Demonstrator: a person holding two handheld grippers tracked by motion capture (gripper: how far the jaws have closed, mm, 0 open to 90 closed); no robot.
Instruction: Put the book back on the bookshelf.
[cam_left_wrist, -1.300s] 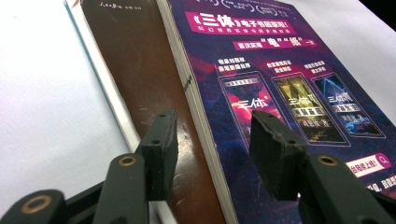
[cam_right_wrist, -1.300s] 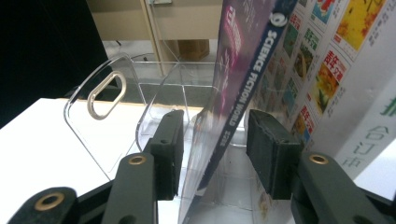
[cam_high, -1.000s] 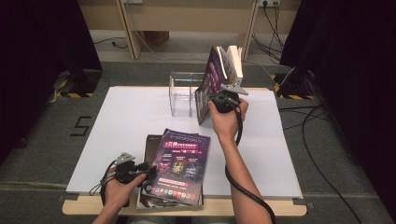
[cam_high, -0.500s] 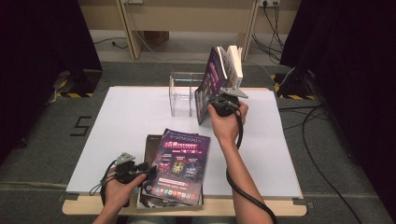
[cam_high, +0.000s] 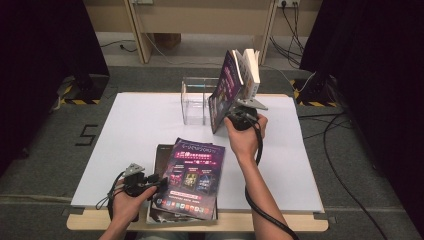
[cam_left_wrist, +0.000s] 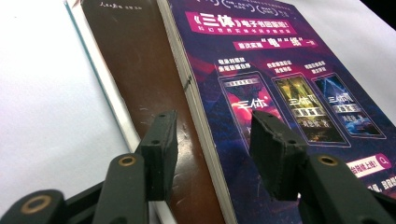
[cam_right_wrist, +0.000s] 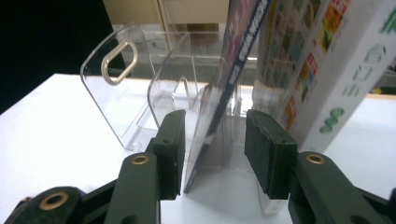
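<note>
Your right gripper (cam_high: 231, 114) has just been closing its jaws a little around the purple book (cam_high: 224, 90), which leans in the clear rack (cam_high: 192, 100) at the far side of the table (cam_high: 140, 125).

Its own view shows the book's edge between the pads (cam_right_wrist: 170, 140), with gaps left: no grip yet.

Your left gripper (cam_left_wrist: 212, 149) waits half wide over the stacked books (cam_left_wrist: 289, 88) near you.

The left and middle of the white desk (cam_high: 135, 125) are bare, so a hand can pass there. At the back stands a clear rack (cam_high: 195, 102) with leaning books (cam_high: 235, 85) in the way. Near the front edge, a pile of flat books (cam_high: 192, 180) blocks the path.
</note>
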